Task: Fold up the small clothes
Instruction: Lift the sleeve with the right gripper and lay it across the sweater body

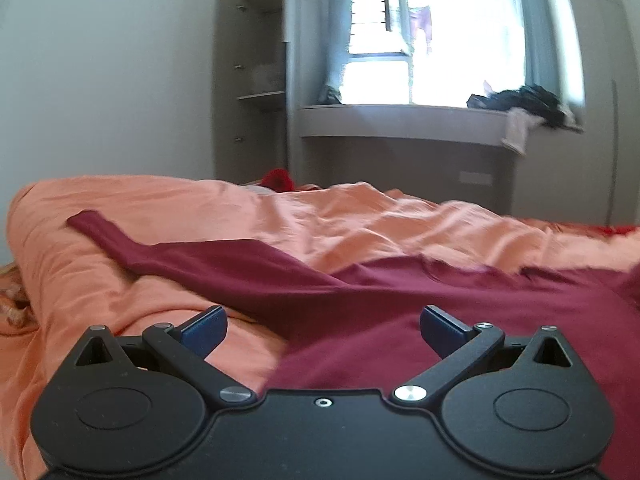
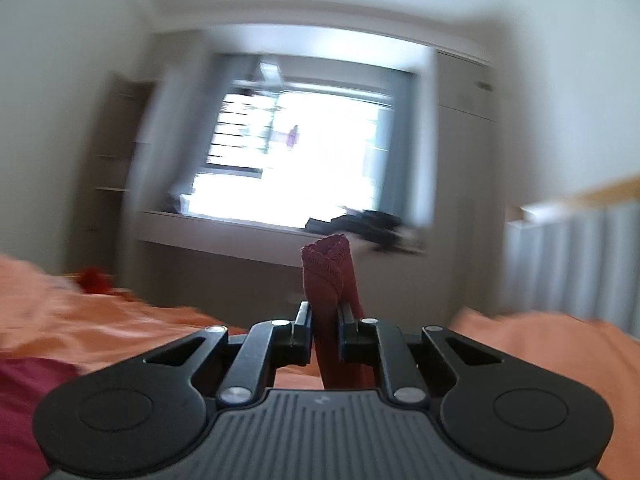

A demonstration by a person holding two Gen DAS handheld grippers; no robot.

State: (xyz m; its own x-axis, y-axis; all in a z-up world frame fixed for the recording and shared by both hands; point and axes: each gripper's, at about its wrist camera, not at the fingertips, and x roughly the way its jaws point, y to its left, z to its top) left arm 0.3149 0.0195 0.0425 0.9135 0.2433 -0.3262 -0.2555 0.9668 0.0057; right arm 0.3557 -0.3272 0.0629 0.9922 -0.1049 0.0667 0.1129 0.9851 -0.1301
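Note:
A dark red long-sleeved garment [image 1: 360, 292] lies spread on the orange bedcover [image 1: 160, 204], one sleeve [image 1: 104, 232] stretched out to the far left. My left gripper [image 1: 323, 326] hovers over its body, blue pads wide apart and nothing between them. In the right wrist view, my right gripper [image 2: 325, 332] is shut on a bunched end of the garment [image 2: 328, 268]. That ribbed edge sticks up above the fingertips, lifted off the bed. This view is motion-blurred.
A window sill [image 1: 400, 120] with dark clothes piled on it [image 1: 528, 104] runs beyond the bed. A tall shelf unit [image 1: 256, 80] stands at the left of it. A small bright red item [image 1: 278, 179] lies at the bed's far edge.

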